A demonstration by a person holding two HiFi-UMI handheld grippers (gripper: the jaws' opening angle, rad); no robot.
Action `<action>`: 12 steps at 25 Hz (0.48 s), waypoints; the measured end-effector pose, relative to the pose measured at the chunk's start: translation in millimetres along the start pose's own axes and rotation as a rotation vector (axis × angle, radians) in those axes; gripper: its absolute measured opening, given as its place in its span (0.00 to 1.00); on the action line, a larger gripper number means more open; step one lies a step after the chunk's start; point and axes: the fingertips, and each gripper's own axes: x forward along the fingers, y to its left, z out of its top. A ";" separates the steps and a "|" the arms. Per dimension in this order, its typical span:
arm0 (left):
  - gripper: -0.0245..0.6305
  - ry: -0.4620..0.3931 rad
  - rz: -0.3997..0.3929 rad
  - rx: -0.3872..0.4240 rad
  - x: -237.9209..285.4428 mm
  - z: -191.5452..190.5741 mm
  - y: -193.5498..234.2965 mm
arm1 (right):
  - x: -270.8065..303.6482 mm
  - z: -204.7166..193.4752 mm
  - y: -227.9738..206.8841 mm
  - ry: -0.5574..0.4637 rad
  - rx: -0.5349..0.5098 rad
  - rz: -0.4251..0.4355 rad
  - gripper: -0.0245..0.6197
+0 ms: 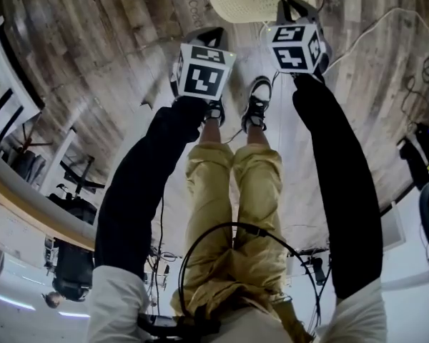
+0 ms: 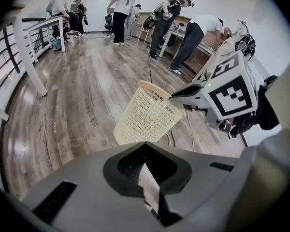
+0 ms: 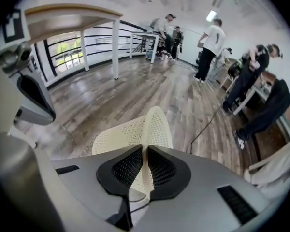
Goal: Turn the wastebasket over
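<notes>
1. The wooden floor (image 1: 93, 63) spreads beneath the wastebasket (image 3: 130, 134), which leans tilted, apparently partway through turning.
2. The right gripper (image 3: 145, 166) pinches the wastebasket's rim narrowly, to swing it.
3. The left gripper (image 2: 147, 175), jaws together and empty, hovers near the wastebasket, apart from it.

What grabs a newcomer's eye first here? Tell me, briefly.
A cream mesh basket, tilted over the wood floor, its rim pinched in the right tongs. Next, the black-and-white marker cubes near the top of the head view, above the person's yellow trousers. People stand in the background.
</notes>
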 end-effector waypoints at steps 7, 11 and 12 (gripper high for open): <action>0.03 -0.007 0.031 -0.037 -0.6 -5.6 16.3 | -5.5 11.4 46.2 -0.094 -0.508 -0.019 0.12; 0.03 0.007 0.046 -0.044 -1.9 -17.7 25.6 | -9.5 -2.9 102.5 -0.123 -0.618 0.098 0.12; 0.03 0.013 0.050 -0.043 -2.7 -21.2 27.4 | -10.9 -8.9 116.7 -0.119 -0.627 0.137 0.12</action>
